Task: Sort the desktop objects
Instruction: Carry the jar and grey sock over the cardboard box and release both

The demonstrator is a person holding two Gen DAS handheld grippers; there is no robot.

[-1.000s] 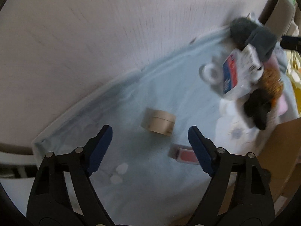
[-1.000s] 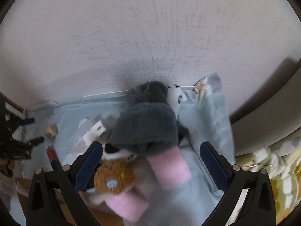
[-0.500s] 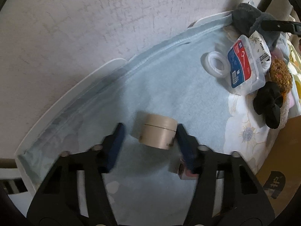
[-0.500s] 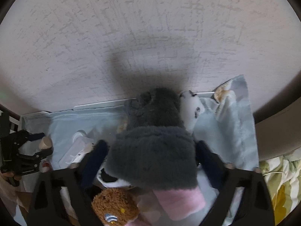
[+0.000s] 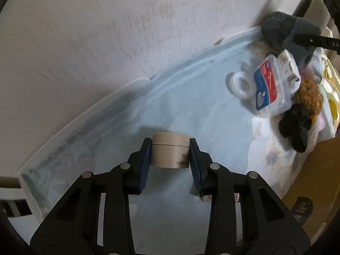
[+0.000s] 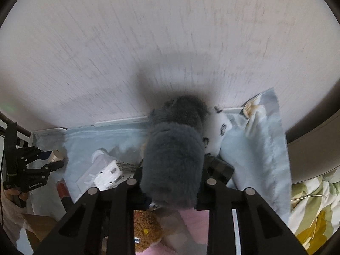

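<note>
Squarely between the blue pads of the left gripper (image 5: 170, 156) sits the beige jar (image 5: 170, 153), upright on the pale blue cloth (image 5: 191, 114), with both pads pressed against its sides, so the claw is clamped on it. From the right wrist view the same jar (image 6: 55, 156) shows small at the far left, held in the left gripper (image 6: 51, 159).

Taking the jar as the landmark: beyond it the cloth runs up to a white table edge (image 5: 136, 84) and a pale textured wall (image 5: 127, 31). Well off to its right lies a white tape ring (image 5: 241, 84), and touching that ring's far side a clear plastic box with a blue and red label (image 5: 274, 85). Further right of the jar again are a brown fuzzy toy (image 5: 310, 95) and a black soft item (image 5: 296, 125), crowded together. Behind the box, farthest from the jar against the wall, stands the grey plush toy (image 5: 284, 31).

The right gripper (image 6: 171, 178) is closed on that grey plush toy (image 6: 172, 167), whose fur bulges between and over the fingers and hides the pads. Below it lie the brown toy (image 6: 146, 231) and something pink (image 6: 193, 223). A brown cardboard box (image 5: 314, 191) stands to the jar's lower right
</note>
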